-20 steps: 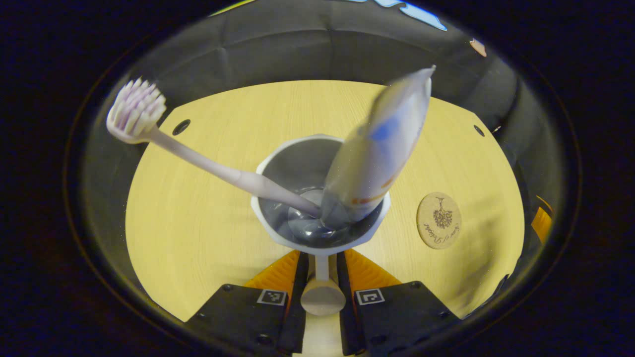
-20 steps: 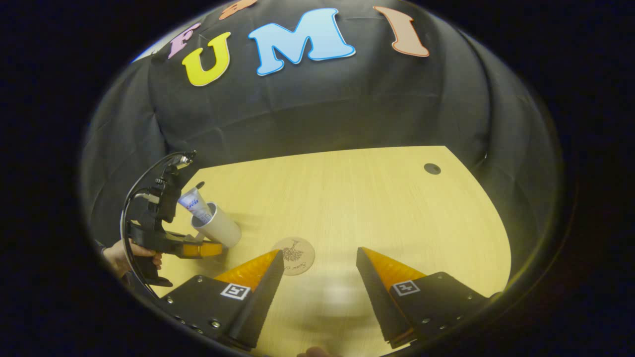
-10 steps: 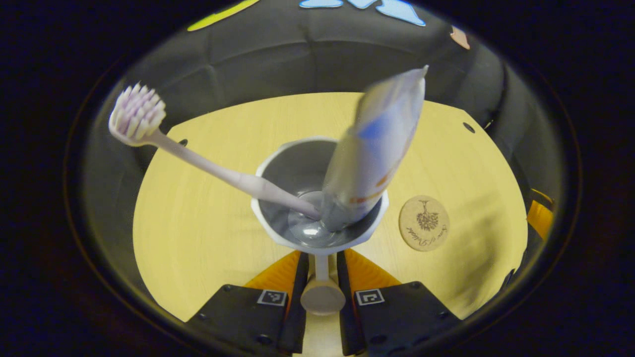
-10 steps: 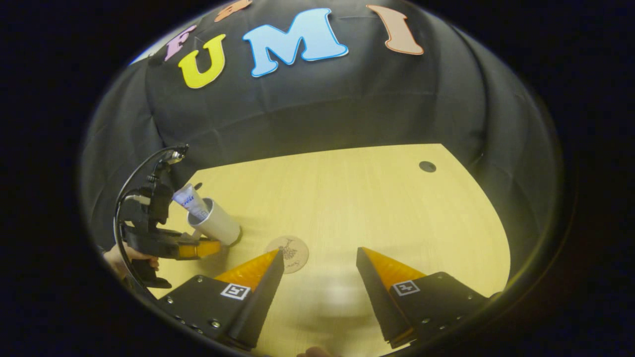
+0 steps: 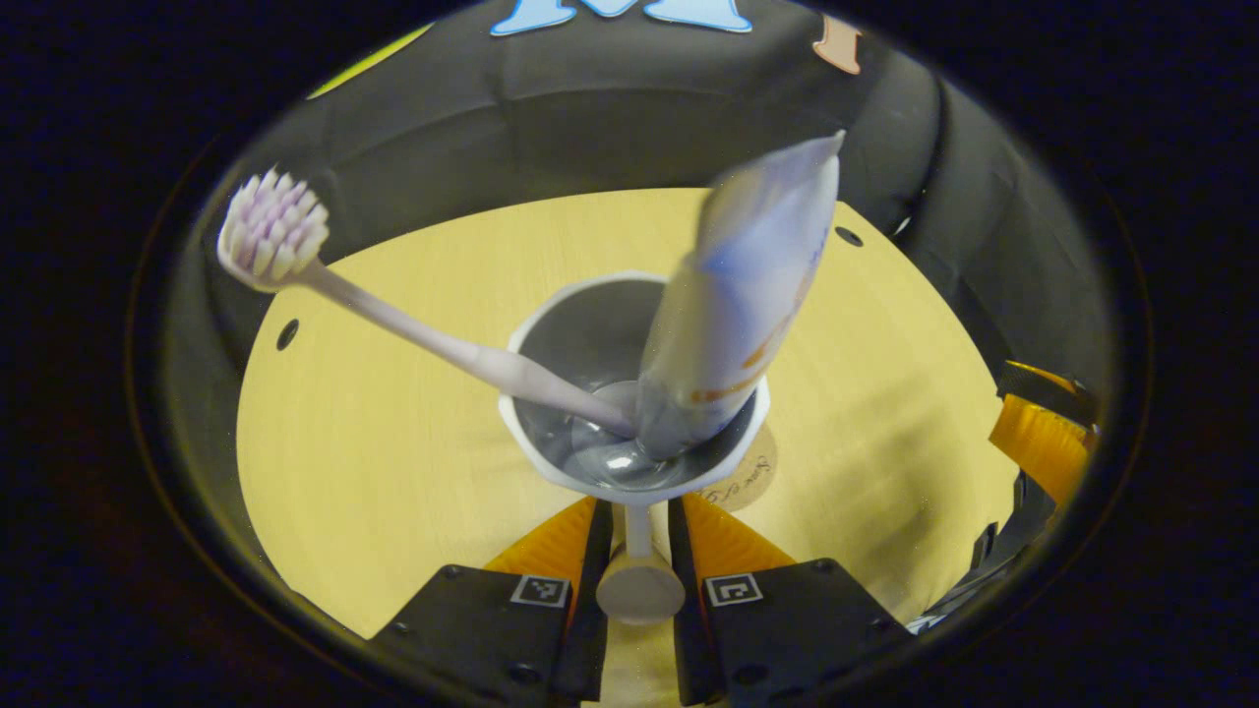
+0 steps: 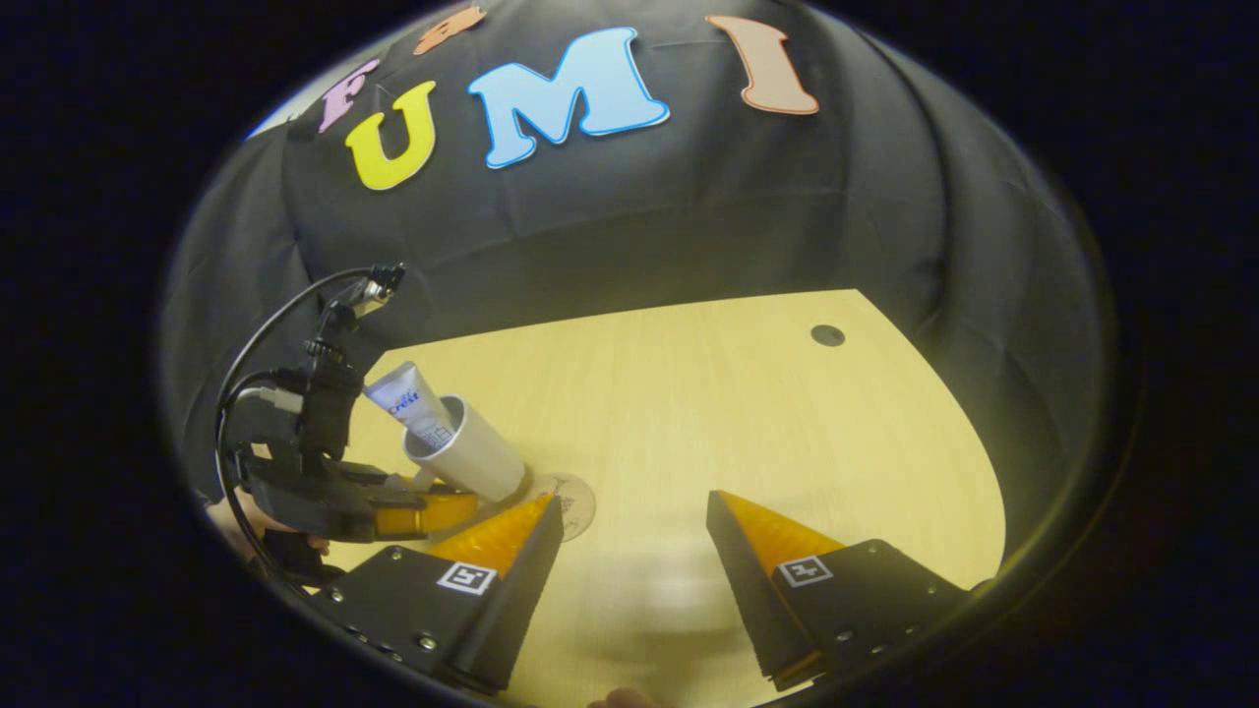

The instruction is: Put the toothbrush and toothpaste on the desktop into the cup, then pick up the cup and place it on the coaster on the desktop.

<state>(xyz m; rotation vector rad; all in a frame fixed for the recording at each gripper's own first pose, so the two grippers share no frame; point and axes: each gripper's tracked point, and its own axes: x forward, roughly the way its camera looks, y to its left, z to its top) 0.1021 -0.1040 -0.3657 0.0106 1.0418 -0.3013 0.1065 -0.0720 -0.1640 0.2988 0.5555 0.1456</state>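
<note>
My left gripper [image 5: 637, 511] is shut on the handle of the white cup [image 5: 551, 324], which I hold just above the desk. Inside the cup lean a pale toothbrush [image 5: 393, 320], bristles up to the left, and a toothpaste tube [image 5: 748, 285]. The round cork coaster [image 5: 755, 474] peeks out from under the cup's right side. In the right gripper view the cup [image 6: 477, 457] with the tube [image 6: 408, 403] sits at the left, held by the left gripper [image 6: 433, 511], beside the coaster [image 6: 572, 500]. My right gripper [image 6: 634, 511] is open over bare desk.
The light wooden desk [image 6: 738, 413] has small dark holes near its far edge, one of them [image 6: 827, 335] at the back right. A hand [image 6: 261, 526] holds the left gripper at the left. Black cloth walls surround the desk on all sides.
The left gripper has carried the cup to the right, so the coaster now lies partly under the cup. The right gripper has stayed open in place.
</note>
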